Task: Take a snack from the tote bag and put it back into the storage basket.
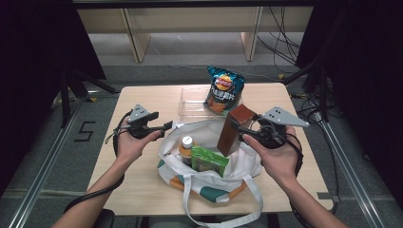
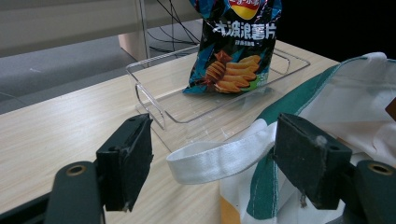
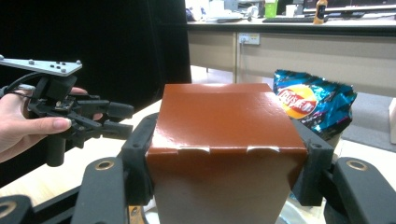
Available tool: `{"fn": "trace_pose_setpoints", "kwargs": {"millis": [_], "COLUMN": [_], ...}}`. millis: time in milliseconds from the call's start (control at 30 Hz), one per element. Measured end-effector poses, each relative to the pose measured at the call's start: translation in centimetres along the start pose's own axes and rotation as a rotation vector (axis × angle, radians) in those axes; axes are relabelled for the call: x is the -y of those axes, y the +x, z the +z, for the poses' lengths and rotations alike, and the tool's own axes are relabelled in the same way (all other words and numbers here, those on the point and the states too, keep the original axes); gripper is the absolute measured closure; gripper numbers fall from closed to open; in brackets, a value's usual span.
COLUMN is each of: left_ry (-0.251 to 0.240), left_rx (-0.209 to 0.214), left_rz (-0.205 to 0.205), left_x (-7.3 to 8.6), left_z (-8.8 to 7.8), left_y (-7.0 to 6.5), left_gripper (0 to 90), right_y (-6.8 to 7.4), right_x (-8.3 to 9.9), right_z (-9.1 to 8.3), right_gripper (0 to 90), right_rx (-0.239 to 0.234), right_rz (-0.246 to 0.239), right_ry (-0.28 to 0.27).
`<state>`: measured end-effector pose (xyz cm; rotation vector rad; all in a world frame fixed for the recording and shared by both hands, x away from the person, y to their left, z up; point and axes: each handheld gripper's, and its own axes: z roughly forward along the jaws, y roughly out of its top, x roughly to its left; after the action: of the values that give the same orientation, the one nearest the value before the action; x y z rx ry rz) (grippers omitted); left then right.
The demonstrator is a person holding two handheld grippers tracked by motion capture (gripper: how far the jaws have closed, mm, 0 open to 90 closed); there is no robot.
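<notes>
The brown box (image 1: 234, 129) stands tilted above the open tote (image 1: 209, 164), its lower end down in the bag's mouth and its top leaning toward the right claw (image 1: 243, 129). That claw is clamped on the box near its upper end; in the right gripper view the box (image 3: 224, 140) sits between the two black jaws, each pad pressed against one side. The right hand (image 1: 275, 154) holds the claw from behind, with the grey plate on top.

Inside the tote, just left of the box, lie a green packet (image 1: 209, 160) and an orange-capped bottle (image 1: 187, 147), touching each other. The tote is white with green and orange trim, and its straps trail toward the near edge of the desk (image 1: 142, 190).

The left claw (image 1: 166, 126) hangs at the tote's left rim with its jaws apart. In the left gripper view a white strap (image 2: 210, 158) of the tote runs across the gap between the jaws; whether the pads touch it cannot be told. The left hand (image 1: 130, 142) grips that claw from below.

Beyond the tote, at the far side of the desk, a clear tray (image 1: 190, 107) holds a blue chip bag (image 1: 223, 90) that stands upright at its right end. The tray is near the tote's far rim.
</notes>
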<state>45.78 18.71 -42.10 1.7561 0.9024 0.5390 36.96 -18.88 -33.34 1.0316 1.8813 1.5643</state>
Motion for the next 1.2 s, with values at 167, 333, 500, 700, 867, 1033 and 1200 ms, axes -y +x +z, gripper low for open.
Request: {"fn": "trace_pose_setpoints", "kwargs": {"millis": [167,333,500,700,867,1033,1200], "left_ry": [0.0,0.0,0.001,0.0,0.0,0.0,0.0], "left_rx": [0.001,0.001,0.001,0.001,0.002,0.001,0.003], "left_rz": [-0.001,-0.002,-0.003,-0.003,-0.003,-0.002,-0.002], "left_x": [0.0,0.0,0.0,0.0,0.0,0.0,0.0], "left_z": [0.0,0.0,0.0,0.0,0.0,0.0,0.0], "left_y": [0.0,0.0,0.0,0.0,0.0,0.0,0.0], "left_gripper": [27.0,27.0,27.0,27.0,27.0,27.0,27.0], "right_y": [-0.1,-0.2,-0.4,-0.5,-0.6,-0.7,-0.8], "right_x": [-0.6,-0.8,-1.1,-1.7,-2.3,-2.9,-3.7], "right_z": [0.1,0.3,0.2,0.1,0.1,0.1,0.0], "right_gripper": [39.0,39.0,39.0,39.1,39.1,39.1,39.1], "right_rx": [-0.004,0.003,0.011,0.029,0.033,0.033,0.043], "right_rz": [-0.012,-0.011,-0.008,-0.004,-0.021,-0.017,-0.021], "right_ry": [-0.009,-0.009,-0.012,-0.015,-0.027,-0.035,-0.046]}}
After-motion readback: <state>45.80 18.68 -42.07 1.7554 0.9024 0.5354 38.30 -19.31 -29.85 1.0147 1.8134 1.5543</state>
